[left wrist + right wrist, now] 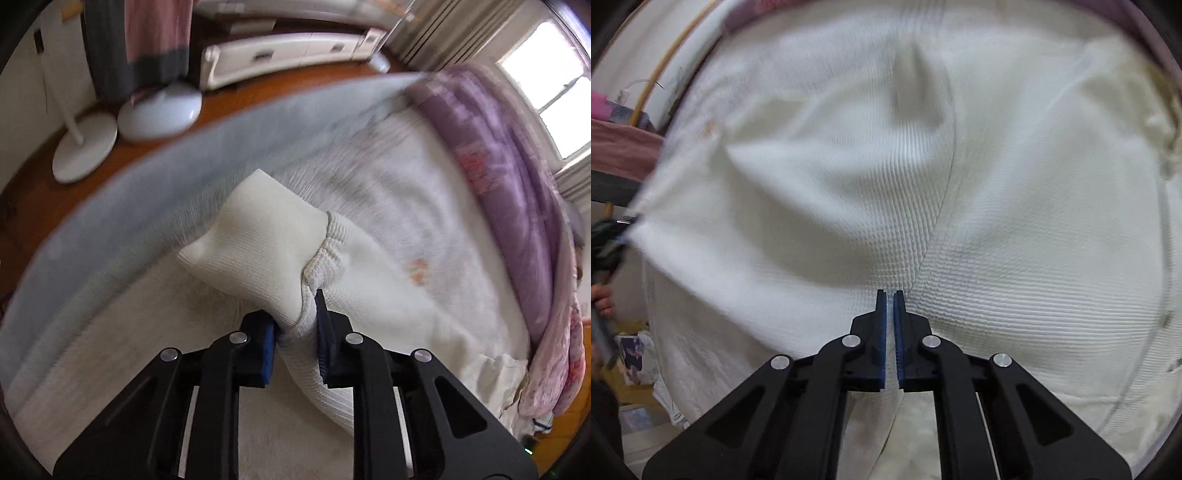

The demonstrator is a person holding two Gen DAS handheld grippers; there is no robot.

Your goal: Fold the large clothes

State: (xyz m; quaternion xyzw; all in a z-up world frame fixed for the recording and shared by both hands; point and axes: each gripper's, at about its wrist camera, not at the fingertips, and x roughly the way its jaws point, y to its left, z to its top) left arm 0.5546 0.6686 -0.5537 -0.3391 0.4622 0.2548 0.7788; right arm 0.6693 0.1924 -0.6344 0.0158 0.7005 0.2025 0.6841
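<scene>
Gripping a cream knit garment (266, 243) above the bed (424, 192), left tool (295, 325) pinches its cuff; right tool (890, 306), nearly closed, seems to pinch fabric; folding looks barely begun.

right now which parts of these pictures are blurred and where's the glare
Left wrist view: the bed and purple quilt are motion-smeared, the window blows out white, the left tongs and sweater cuff stay sharp. Right wrist view: no glare, the sweater is crisp near the right tongs and smeared toward the left edge.
</scene>
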